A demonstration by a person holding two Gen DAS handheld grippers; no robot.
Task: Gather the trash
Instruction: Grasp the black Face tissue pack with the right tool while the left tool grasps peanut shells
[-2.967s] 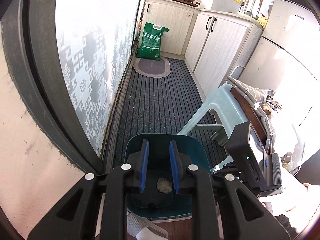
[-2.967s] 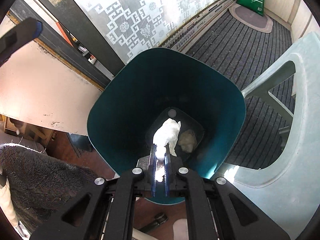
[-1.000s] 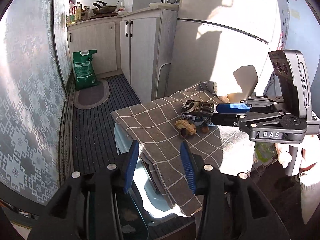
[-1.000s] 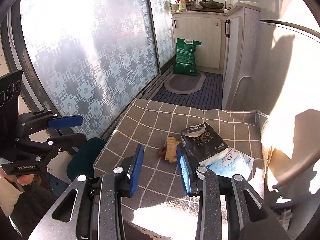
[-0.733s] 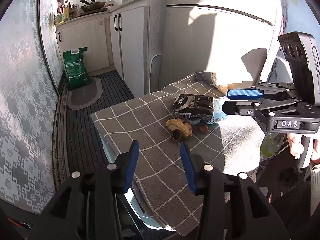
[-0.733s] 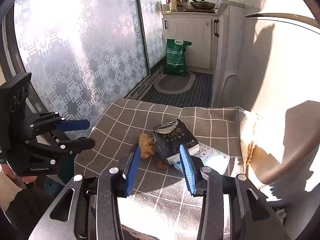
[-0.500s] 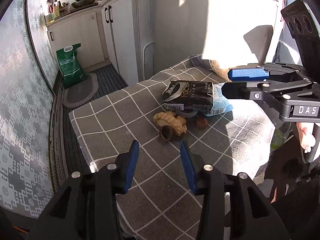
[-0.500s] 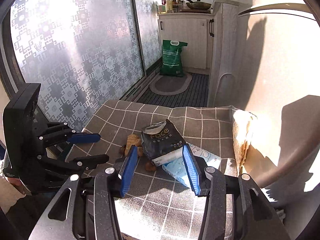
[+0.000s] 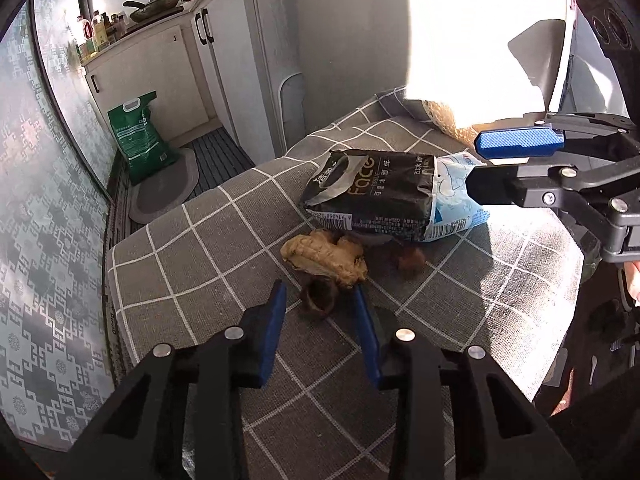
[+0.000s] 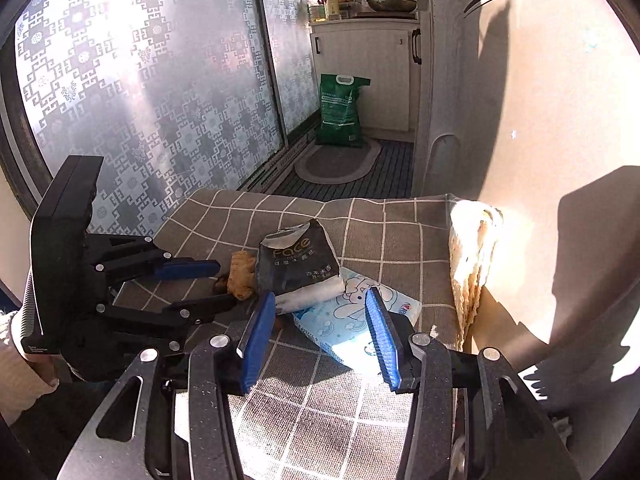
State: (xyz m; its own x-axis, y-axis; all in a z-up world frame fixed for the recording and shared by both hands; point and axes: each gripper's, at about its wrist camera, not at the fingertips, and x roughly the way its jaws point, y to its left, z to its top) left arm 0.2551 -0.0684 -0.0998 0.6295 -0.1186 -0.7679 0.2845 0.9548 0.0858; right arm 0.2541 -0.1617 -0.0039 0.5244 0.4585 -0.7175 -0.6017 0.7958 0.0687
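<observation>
While its jaws are closing, the left gripper (image 9: 320,308) has a small dark scrap (image 9: 319,298) between its blue pads in the lower centre of the left wrist view, though the pads do not yet appear to press on it. Just above the scrap, touching it, lies a tan lump (image 9: 326,258) that looks like ginger, its long axis running from upper left to lower right across the frame, so it sits slightly beyond the fingertips. A smaller brown bit (image 9: 410,259) lies to its right, near the edge of a black tissue pack (image 9: 372,204), which rests on a light blue pack (image 9: 456,208). All of this sits on a grey checked cloth (image 9: 192,264).

The right gripper (image 10: 320,320) stands open with nothing clamped; in its own view, the blue pack (image 10: 352,320) fills the gap between its pads at lower centre, and the black pack (image 10: 298,268) lies just above left. By my reading, the left gripper is much the nearer to the scrap, and the coming pinch depends on the scrap staying centred between its pads and clear of the lump beyond.
</observation>
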